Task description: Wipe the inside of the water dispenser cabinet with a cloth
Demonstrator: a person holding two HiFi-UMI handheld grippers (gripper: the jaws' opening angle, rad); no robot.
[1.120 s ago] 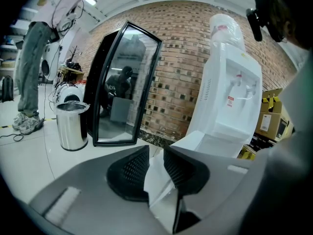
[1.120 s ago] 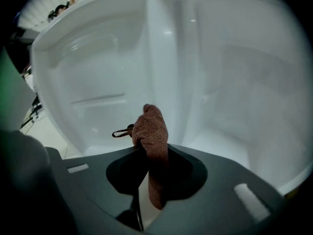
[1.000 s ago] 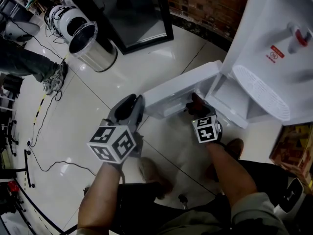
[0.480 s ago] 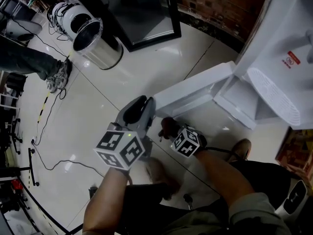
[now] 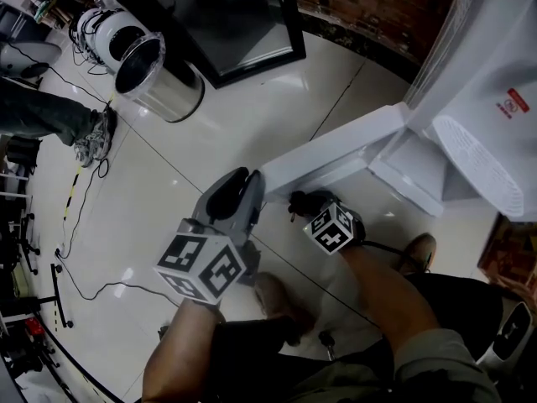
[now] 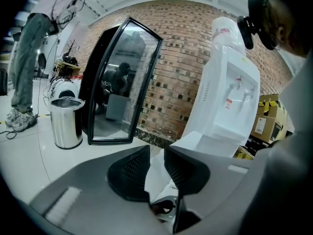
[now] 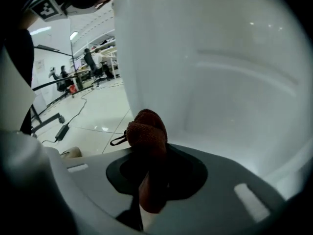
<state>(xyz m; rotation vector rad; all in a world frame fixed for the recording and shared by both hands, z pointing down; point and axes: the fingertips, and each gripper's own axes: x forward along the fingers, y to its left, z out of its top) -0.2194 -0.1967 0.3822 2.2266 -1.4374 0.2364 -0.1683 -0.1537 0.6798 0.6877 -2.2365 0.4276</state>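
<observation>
The white water dispenser (image 5: 491,65) stands at the right with its lower cabinet (image 5: 413,164) open. Its white door (image 5: 336,154) swings out to the left. My left gripper (image 5: 250,179) stays at the door's free end, and in the left gripper view its jaws (image 6: 156,166) are closed on the door's edge (image 6: 159,177). My right gripper (image 5: 299,201) is low beside the door's inner face, shut on a bunched brown cloth (image 7: 146,131). In the right gripper view the cloth sits close to that white face (image 7: 220,82); I cannot tell whether it touches.
A steel bin (image 5: 155,78) and a black-framed glass panel (image 5: 226,23) stand at the back left before a brick wall (image 5: 369,7). Cables (image 5: 75,225) run over the tiled floor. Someone's shoe (image 5: 92,133) is at far left. Cardboard boxes (image 6: 266,126) sit right of the dispenser.
My right gripper with the cloth has come out of the cabinet mouth and moved left and down along the door toward its free end. The left gripper has stayed at the door's end.
</observation>
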